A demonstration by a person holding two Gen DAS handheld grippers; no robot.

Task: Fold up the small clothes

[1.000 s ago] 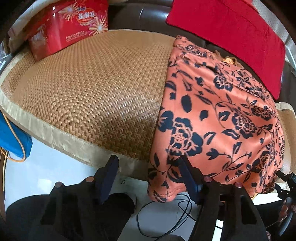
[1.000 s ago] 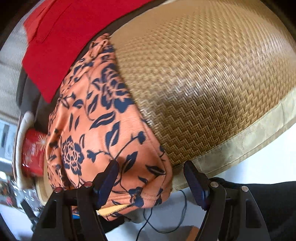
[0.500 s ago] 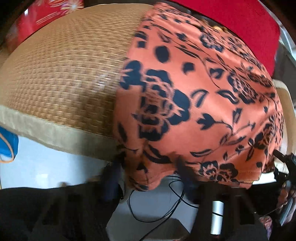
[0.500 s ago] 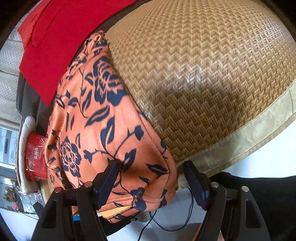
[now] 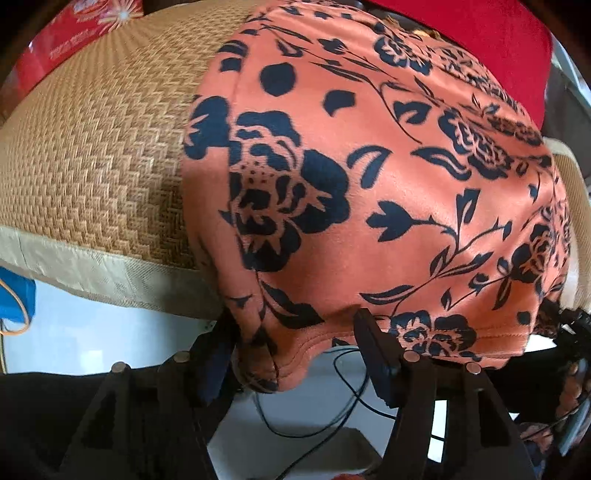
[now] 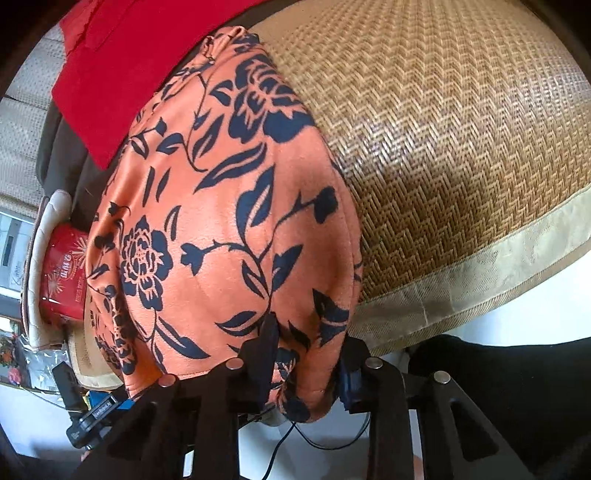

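An orange garment with dark blue flowers (image 5: 388, 184) lies on a woven straw mat (image 5: 103, 155), its hem hanging over the mat's front edge. My left gripper (image 5: 295, 343) straddles the hem's left corner, jaws still wide apart with cloth between them. In the right wrist view the same garment (image 6: 229, 236) fills the left half. My right gripper (image 6: 306, 354) has its jaws drawn close together on the hem's right corner, and the cloth bunches between them.
The mat (image 6: 443, 129) has a beige cloth border (image 6: 480, 266). A red cushion (image 5: 498, 40) lies behind the garment. A red printed box (image 5: 77, 33) stands at the mat's far left. Black cables (image 5: 332, 402) run on the white floor below.
Both grippers moved forward onto the garment's hem. The right jaws closed from wide open onto the cloth. The left jaws came to straddle the corner and stay apart.
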